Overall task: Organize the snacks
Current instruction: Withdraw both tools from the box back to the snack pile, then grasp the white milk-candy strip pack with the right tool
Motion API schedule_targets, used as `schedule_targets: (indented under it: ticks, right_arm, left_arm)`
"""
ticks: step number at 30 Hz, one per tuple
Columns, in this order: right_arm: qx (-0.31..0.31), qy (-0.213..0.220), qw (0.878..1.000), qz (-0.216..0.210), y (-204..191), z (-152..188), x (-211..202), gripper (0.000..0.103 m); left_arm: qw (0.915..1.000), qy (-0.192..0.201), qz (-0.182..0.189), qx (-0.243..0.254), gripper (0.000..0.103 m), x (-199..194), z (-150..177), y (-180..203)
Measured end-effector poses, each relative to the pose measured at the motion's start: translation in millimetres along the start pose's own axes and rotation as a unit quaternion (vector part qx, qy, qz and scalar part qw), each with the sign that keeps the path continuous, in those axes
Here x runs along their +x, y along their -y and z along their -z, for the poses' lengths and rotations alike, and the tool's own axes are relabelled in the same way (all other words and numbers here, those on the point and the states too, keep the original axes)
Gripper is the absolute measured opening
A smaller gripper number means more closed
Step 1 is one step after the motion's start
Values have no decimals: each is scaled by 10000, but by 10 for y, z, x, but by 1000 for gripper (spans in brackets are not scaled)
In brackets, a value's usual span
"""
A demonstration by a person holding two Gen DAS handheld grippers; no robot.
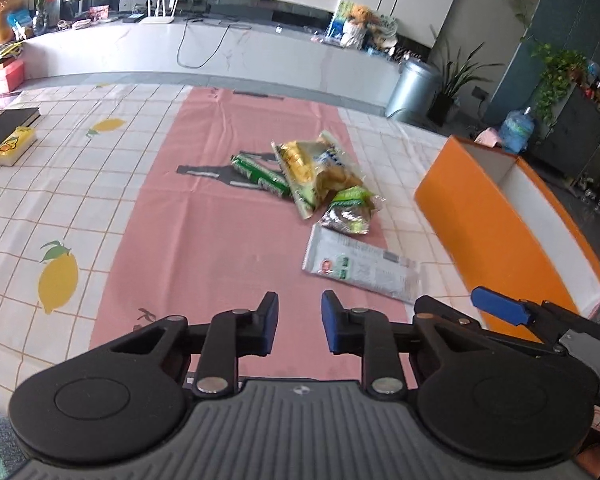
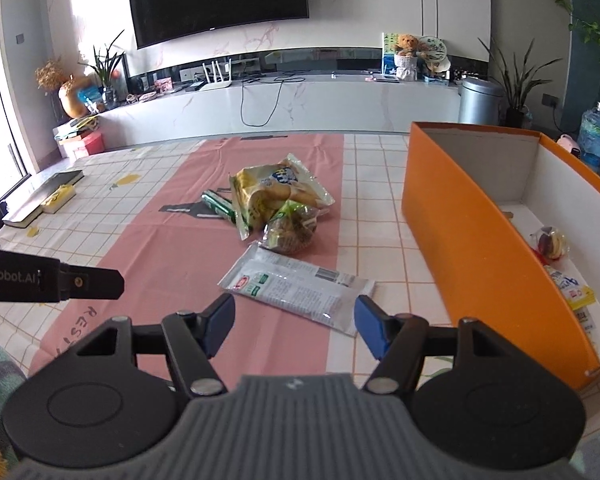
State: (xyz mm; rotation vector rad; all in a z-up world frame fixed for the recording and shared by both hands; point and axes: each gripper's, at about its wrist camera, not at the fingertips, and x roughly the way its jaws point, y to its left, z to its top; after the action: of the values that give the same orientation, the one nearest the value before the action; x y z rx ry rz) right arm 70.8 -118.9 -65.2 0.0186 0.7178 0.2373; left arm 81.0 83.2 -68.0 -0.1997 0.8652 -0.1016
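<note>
You hovered mid-pickup: right gripper (image 2: 295, 326) half-open above the white packet (image 2: 296, 286), left gripper (image 1: 299, 322) near-shut, empty — next, clamp it for the box (image 2: 476, 240).

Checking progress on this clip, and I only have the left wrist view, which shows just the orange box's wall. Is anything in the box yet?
Observer: Yes. The right wrist view looks into the orange box. A round snack in clear wrap and a yellow-and-white packet lie on its floor.
Operator: I can only see one finger of the right gripper. Is it open or shut?
Observer: The right gripper is open and holds nothing. The long white packet lies flat on the table just ahead of its pads, not gripped.
</note>
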Motion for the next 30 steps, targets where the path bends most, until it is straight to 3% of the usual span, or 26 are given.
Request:
schedule_targets:
  ticks: [5, 10, 15, 18, 22, 30]
  right_arm:
    - [-489, -212, 9986, -34, 27, 17, 225, 65]
    - [-719, -442, 9964, -59, 147, 31, 471, 77]
    - [-1067, -669, 9918, -201, 212, 7, 717, 77]
    - [-1103, -824, 9902, -220, 261, -15, 883, 83]
    - [-797, -1036, 9902, -485, 322, -3, 989, 83]
    - [-1009, -1051, 9835, -1077, 49, 73, 892, 79]
  left_arm:
    - [9999, -41, -94, -64, 29, 120, -54, 16]
    - [9996, -274, -89, 79, 33, 301, -81, 129]
    - [9983, -537, -114, 186, 37, 477, -107, 214]
    - [9976, -639, -210, 169, 38, 569, -135, 207]
    - [9966, -777, -258, 101, 39, 667, -140, 155]
    - [9949, -960, -307, -52, 40, 747, -112, 71]
